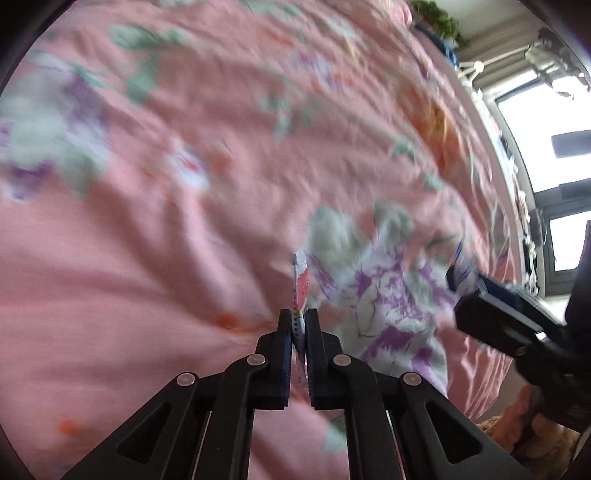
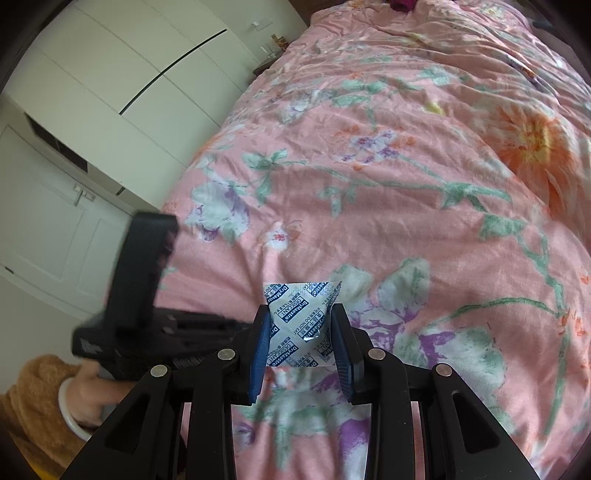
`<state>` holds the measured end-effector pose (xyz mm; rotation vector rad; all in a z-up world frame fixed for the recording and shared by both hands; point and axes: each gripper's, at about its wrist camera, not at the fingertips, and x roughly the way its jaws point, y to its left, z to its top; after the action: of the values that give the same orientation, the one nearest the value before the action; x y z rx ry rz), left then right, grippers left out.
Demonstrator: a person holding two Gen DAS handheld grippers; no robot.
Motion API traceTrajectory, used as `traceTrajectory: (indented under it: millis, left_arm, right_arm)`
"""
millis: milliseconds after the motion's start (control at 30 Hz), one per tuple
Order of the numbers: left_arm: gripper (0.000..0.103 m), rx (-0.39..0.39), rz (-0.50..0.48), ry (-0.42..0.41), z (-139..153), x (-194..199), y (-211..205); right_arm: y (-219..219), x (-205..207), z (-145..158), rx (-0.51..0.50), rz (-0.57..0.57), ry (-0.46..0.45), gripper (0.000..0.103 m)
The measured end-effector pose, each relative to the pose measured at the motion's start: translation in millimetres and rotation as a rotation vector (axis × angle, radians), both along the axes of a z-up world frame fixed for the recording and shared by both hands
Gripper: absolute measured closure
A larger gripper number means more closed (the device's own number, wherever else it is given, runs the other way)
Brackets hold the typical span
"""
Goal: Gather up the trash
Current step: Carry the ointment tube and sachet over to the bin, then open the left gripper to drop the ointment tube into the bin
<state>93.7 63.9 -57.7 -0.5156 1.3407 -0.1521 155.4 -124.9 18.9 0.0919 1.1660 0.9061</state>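
My left gripper (image 1: 297,316) is shut on a thin red and white wrapper (image 1: 301,282) that stands edge-on between the jaws, above the pink floral bedspread (image 1: 184,240). My right gripper (image 2: 299,314) is shut on a white desiccant packet with blue print (image 2: 299,317), held just above the bedspread (image 2: 406,203). The right gripper's body shows at the right edge of the left wrist view (image 1: 509,317). The left gripper's body shows at the left of the right wrist view (image 2: 144,295), held by a hand.
The bedspread fills most of both views. White wardrobe doors (image 2: 92,110) stand left of the bed. A window (image 1: 546,147) and a green plant (image 1: 439,18) are past the bed's far side.
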Motion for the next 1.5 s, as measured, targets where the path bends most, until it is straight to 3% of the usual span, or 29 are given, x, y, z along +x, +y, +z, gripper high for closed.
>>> traceTrajectory:
  millis: [233, 367, 600, 767, 867, 1000, 1200, 1367, 1500]
  left_arm:
    - [0.097, 0.039, 0.124, -0.104, 38, -26, 67]
    - [0.097, 0.068, 0.245, -0.158, 55, -71, 120]
    - [0.097, 0.13, 0.516, -0.251, 82, -205, 232]
    - [0.097, 0.095, 0.718, -0.301, 77, -305, 296]
    - [0.097, 0.114, 0.809, -0.307, 74, -357, 318]
    - [0.097, 0.177, 0.96, -0.234, 48, -441, 341]
    - [0.097, 0.152, 1.16, -0.067, -27, -560, 363]
    - [0.097, 0.095, 1.22, 0.051, -95, -602, 382]
    - [0.097, 0.079, 1.218, 0.098, -134, -607, 398]
  right_arm:
    - [46, -16, 23, 0.044, 0.085, -0.043, 0.071]
    - [103, -41, 37, 0.068, 0.208, -0.061, 0.071]
    - [235, -120, 51, 0.114, 0.505, -0.052, 0.071]
    - [311, -183, 58, 0.131, 0.677, -0.04, 0.071]
    - [350, -224, 60, 0.125, 0.782, -0.035, 0.071]
    - [399, -288, 49, 0.084, 0.939, -0.033, 0.071]
    - [449, -363, 20, 0.044, 1.098, 0.036, 0.071]
    - [472, -400, 1, 0.001, 1.16, 0.069, 0.071]
    - [485, -409, -15, -0.044, 1.17, 0.083, 0.071]
